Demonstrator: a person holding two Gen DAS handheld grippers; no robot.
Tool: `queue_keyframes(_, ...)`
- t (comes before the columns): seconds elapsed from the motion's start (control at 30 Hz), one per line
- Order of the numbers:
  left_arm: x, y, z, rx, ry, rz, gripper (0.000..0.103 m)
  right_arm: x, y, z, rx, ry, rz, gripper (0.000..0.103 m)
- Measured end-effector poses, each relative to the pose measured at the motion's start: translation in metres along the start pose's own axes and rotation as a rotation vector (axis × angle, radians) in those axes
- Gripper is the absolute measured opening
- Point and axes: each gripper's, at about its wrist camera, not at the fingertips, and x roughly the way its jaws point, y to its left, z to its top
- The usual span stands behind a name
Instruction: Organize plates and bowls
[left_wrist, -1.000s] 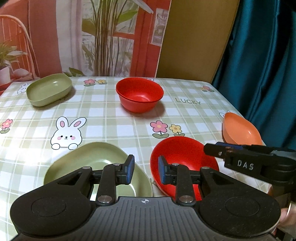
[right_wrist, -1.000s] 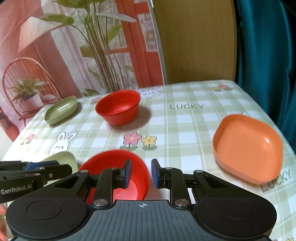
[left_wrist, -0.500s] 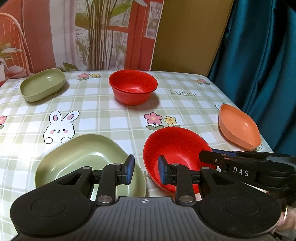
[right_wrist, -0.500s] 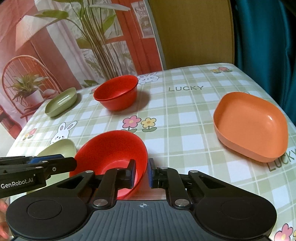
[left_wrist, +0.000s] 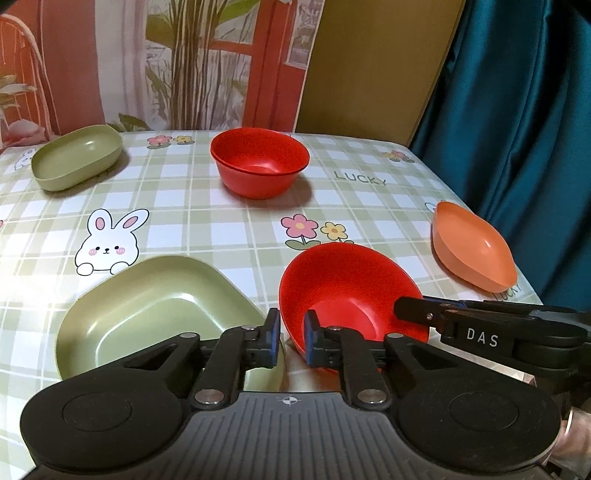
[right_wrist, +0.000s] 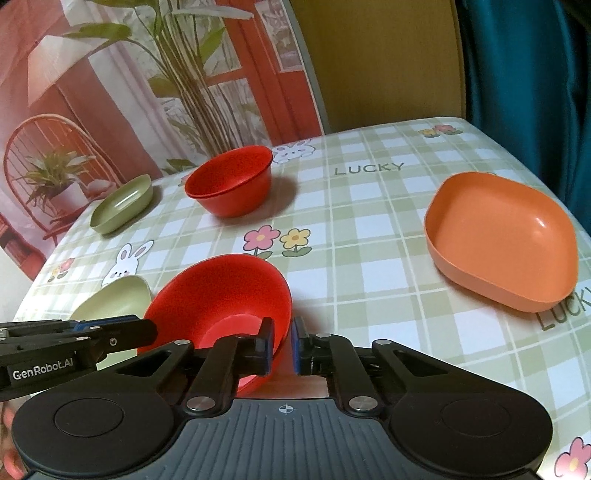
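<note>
1 red bowl (right_wrist: 221, 295) sits tilted, its rim pinched between the right hand-held gripper (right_wrist: 283, 345) fingers; left hand-held gripper (left_wrist: 291, 338) narrowly parted, empty.

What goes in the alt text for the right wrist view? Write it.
The right gripper clamps the near rim of a tilted red bowl on a checked tablecloth. Beyond sit a second red bowl, an orange dish and two green dishes; the left gripper enters at left.

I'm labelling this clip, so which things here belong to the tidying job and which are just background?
Job: near red bowl in right claw, far red bowl, two green plates, orange plate.
Background: checked tablecloth, teal curtain, backdrop.
</note>
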Motion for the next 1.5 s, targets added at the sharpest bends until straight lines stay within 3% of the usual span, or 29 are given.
queue_keyframes(0.6,-0.002,-0.001,0.002,0.015,-0.023,0.014,0.009,-0.001,0.0,0.007,0.03,-0.011,0.014,0.008)
queue_keyframes(1.5,-0.011,0.01,0.088,0.039,-0.149,0.053,0.009,0.013,0.016,0.107,0.028,-0.111,0.106,0.008)
